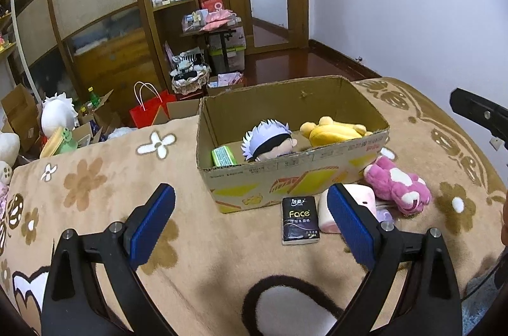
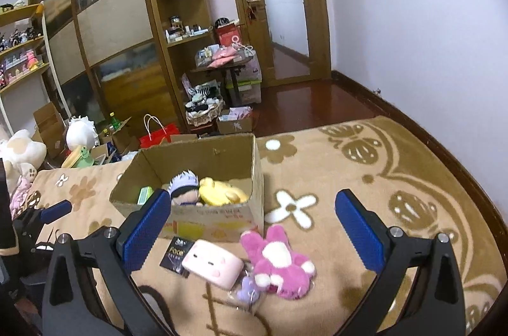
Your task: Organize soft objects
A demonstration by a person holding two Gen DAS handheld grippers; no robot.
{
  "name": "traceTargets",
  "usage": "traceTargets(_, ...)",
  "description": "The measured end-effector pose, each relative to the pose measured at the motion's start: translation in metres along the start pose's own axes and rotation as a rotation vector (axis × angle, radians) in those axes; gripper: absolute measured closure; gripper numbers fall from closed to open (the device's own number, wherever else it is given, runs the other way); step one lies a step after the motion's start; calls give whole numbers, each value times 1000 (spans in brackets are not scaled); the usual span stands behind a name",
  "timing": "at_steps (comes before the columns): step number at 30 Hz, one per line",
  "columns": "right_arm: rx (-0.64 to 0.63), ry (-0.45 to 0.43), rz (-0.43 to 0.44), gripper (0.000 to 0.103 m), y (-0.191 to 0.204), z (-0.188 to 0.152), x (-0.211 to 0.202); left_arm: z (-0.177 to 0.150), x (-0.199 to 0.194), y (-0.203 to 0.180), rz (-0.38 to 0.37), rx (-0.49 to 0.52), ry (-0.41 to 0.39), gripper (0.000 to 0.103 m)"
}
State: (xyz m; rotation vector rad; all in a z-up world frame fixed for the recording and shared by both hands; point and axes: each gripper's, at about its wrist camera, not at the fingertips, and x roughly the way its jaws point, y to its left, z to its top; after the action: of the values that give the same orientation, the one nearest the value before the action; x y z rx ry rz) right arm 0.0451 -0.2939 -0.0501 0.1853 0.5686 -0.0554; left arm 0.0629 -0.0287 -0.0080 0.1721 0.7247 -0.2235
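- Left gripper (image 1: 250,210), black frame with blue ribbed pads: fingers spread wide, gripped nothing, hovered over the beige flowered plush blanket (image 1: 104,187).
- Right gripper (image 2: 252,221), same build: fingers wide apart too, empty, touching nothing.
- Open brown cardboard box (image 1: 285,174) sat on the blanket just beyond the left gripper; inside lay a white-haired plush doll with black blindfold (image 1: 268,144), a yellow plush toy (image 1: 333,131) to its right, a green rectangular pack (image 1: 223,156) at the left end.
- Black tissue pack marked "Face" (image 1: 300,220) lay flat just near of the box, between the left fingers in view.
- Pale pink square plush with a face (image 2: 212,266) lay right of the tissue pack, touching it.
- Pink-and-white plush bear (image 2: 279,263) lay right of that, near the box's right corner, between the right fingers in view.
- Small purple plush in clear wrap (image 2: 249,288) lay just near of both.
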Motion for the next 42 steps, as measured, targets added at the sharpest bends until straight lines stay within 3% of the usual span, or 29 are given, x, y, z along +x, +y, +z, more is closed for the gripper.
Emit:
traceTargets(16,8,95,-49,0,-13,-22,39,-10,63,-5,-83,-67,183,7)
traceTargets(33,41,208,-83,0,-27,-44,90,-22,120,-4,-61,-88,324,7)
traceTargets(42,71,267,-112,0,-38,-56,112,-28,144,0,-104,-120,396,7)
